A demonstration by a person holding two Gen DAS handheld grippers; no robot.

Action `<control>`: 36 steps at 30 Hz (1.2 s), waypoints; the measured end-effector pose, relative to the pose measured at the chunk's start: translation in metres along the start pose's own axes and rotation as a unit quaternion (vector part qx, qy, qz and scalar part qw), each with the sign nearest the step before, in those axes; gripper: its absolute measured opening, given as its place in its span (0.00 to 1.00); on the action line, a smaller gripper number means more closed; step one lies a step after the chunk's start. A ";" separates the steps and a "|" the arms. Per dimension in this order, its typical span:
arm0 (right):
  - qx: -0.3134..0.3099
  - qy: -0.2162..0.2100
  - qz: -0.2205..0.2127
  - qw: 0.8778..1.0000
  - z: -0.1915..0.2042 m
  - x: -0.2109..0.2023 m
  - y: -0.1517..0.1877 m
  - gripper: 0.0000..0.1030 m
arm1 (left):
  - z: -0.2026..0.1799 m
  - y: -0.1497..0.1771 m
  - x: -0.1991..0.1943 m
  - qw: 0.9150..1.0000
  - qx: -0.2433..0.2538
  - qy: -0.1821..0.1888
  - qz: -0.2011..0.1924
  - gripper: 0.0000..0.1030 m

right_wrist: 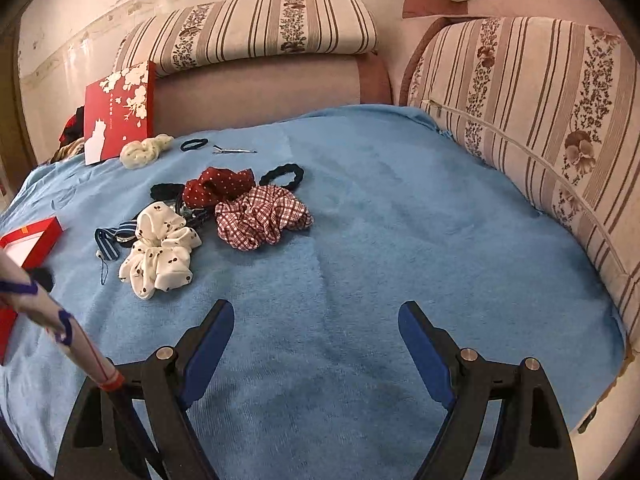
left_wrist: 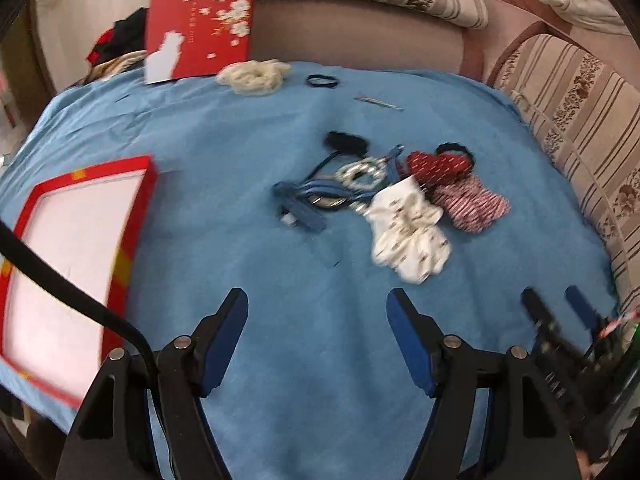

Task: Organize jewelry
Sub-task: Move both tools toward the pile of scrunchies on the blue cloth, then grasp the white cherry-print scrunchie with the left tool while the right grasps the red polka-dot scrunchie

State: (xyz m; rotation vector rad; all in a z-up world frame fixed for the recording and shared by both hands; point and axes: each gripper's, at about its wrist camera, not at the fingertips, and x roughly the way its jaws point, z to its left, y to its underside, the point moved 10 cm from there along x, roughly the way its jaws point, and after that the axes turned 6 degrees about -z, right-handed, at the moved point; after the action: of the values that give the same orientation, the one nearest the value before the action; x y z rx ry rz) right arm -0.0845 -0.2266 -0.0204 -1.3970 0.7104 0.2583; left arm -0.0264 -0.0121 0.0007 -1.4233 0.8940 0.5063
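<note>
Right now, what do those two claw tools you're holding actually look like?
Each gripper, left and right, is a black plastic frame with two angled fingers faced in blue pads, joined by round silver pivot bolts. A black cable curves past the left one; a red-and-white cable runs beside the right.
</note>
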 end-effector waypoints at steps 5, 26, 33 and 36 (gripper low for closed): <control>0.029 0.001 0.004 1.000 -0.009 0.004 0.000 0.85 | -0.030 -0.017 0.026 0.999 0.010 0.039 0.012 0.68; 0.043 -0.091 0.031 0.994 0.020 0.018 -0.013 0.85 | -0.031 -0.012 0.025 0.988 -0.051 0.135 0.049 0.06; 0.055 -0.156 0.042 0.985 0.054 0.059 -0.079 0.64 | 0.007 -0.003 0.003 0.992 -0.059 0.105 0.024 0.06; 0.041 -0.169 0.051 0.983 0.071 0.078 -0.086 0.64 | 0.023 -0.001 -0.001 0.993 -0.066 0.100 0.018 0.06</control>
State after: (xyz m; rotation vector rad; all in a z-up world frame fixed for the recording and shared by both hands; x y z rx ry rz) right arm 0.0455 -0.1933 0.0035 -1.2014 0.5037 0.5287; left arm -0.0210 0.0101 0.0002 -1.6016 1.0639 0.4608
